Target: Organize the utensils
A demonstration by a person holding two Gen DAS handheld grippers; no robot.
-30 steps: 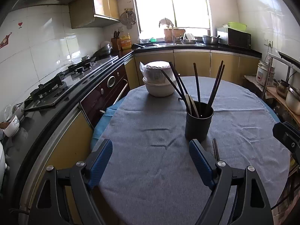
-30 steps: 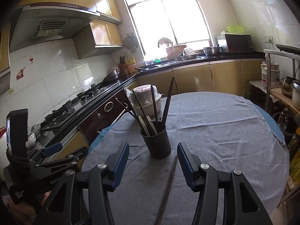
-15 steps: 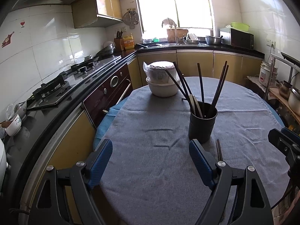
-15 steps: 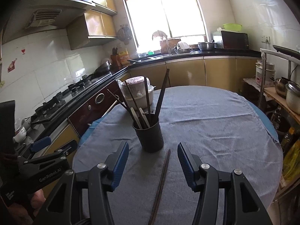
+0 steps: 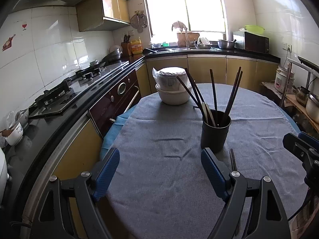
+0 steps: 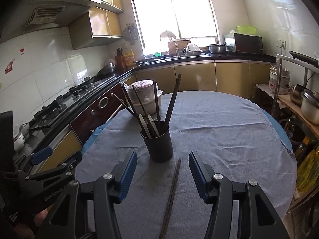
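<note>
While the left wrist view looks down across the round table [image 5: 159, 189] under its wrinkled grey-blue cloth, the left gripper [image 5: 160, 165] hangs over the near edge with its ribbed blue pads wide apart and nothing between them. The matte black cylindrical holder [image 5: 215, 133] stands upright at about 1 o'clock from that gripper, packed with thin dark chopsticks fanning outward plus two pale flat handles. A loose pair of dark chopsticks [image 5: 232, 159] lies flat on the cloth just this side of the holder, beside the right-hand pad. A white covered pot [image 5: 173, 89] wrapped in clear plastic sits at the far side, around 12 o'clock. The right gripper's dark frame shows at the 3 o'clock edge.

In the right wrist view, the right gripper [image 6: 162, 169] is pitched down toward the table, pads parted with a clear gap, gripping nothing. The loose chopsticks [image 6: 173, 189] run between the pads along the 12–6 o'clock line, lying on the cloth and touching neither pad. The holder [image 6: 159, 145] is dead ahead at 12 o'clock, close to the chopstick tips. The left gripper's black body is at 8 o'clock.
</note>
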